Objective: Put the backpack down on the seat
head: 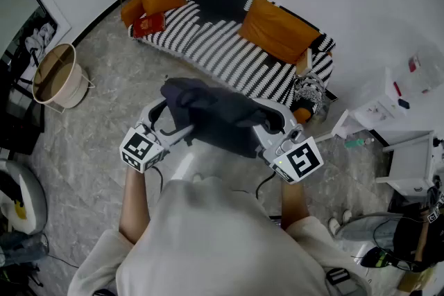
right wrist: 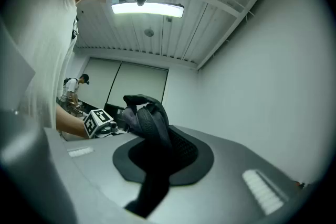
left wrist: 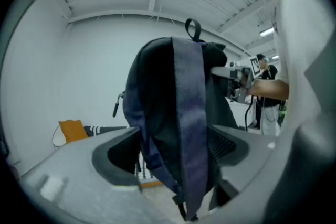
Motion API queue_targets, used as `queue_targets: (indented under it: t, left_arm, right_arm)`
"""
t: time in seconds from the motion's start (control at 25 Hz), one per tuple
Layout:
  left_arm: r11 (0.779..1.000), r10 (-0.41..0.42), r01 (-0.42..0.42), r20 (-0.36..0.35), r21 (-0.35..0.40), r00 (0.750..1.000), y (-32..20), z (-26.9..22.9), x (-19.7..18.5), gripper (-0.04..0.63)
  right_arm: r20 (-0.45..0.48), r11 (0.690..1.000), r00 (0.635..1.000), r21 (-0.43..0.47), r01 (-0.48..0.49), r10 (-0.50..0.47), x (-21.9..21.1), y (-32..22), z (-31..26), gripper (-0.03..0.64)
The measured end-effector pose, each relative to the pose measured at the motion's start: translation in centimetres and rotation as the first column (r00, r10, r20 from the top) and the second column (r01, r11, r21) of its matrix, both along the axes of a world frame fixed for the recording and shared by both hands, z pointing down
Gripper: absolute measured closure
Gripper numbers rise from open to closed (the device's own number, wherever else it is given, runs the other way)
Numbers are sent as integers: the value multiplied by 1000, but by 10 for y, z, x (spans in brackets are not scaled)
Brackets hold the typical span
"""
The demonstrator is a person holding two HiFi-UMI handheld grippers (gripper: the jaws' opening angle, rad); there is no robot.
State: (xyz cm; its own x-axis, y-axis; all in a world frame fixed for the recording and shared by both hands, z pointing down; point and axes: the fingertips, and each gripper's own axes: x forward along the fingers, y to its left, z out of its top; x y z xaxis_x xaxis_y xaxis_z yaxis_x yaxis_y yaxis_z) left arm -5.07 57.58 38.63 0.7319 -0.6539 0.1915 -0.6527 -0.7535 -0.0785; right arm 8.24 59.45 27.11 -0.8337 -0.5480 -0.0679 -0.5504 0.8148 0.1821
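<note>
Holding the dark backpack up in mid-air, over the floor and well short of the striped sofa with its orange cushions. Pinching a padded strap with the right gripper, jaws nearly together. Cradling the bag's body with the left gripper, jaws spread wide, a strap dangling through the gap.

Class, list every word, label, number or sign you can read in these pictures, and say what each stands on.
No text is readable.
Left marker cube, right marker cube: black square patterns, not letters.
Red item on the sofa: print too small.
White boxes: coloured labels, too small.
</note>
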Motion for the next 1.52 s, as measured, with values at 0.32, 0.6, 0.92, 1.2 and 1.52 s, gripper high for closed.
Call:
queue_targets:
  t: [0.32, 0.6, 0.92, 1.2, 1.52]
  left_arm:
    - [1000, -25, 25, -89, -1, 996, -21, -2, -5, 196]
    - [1000, -21, 19, -147, -19, 989, -43, -3, -19, 179]
    - [999, 33, -36, -175, -13, 984, -52, -4, -30, 297]
    - [1000, 0, -3, -137, -20, 991, -60, 12, -41, 414]
    - [998, -55, 54, -104, -13, 993, -110, 20, -44, 449]
  right_arm:
    - [4, 1000, 1000, -10, 7, -7, -2, -1, 3, 581]
    - [13, 1000, 1000, -24, 19, -19, -9, -9, 2, 580]
    - [17, 998, 1000, -56, -5, 5, -26, -18, 4, 579]
    - [3, 994, 998, -92, -58, 59, -31, -33, 23, 578]
    - [15, 992, 997, -106, -71, 73, -28, -91, 37, 578]
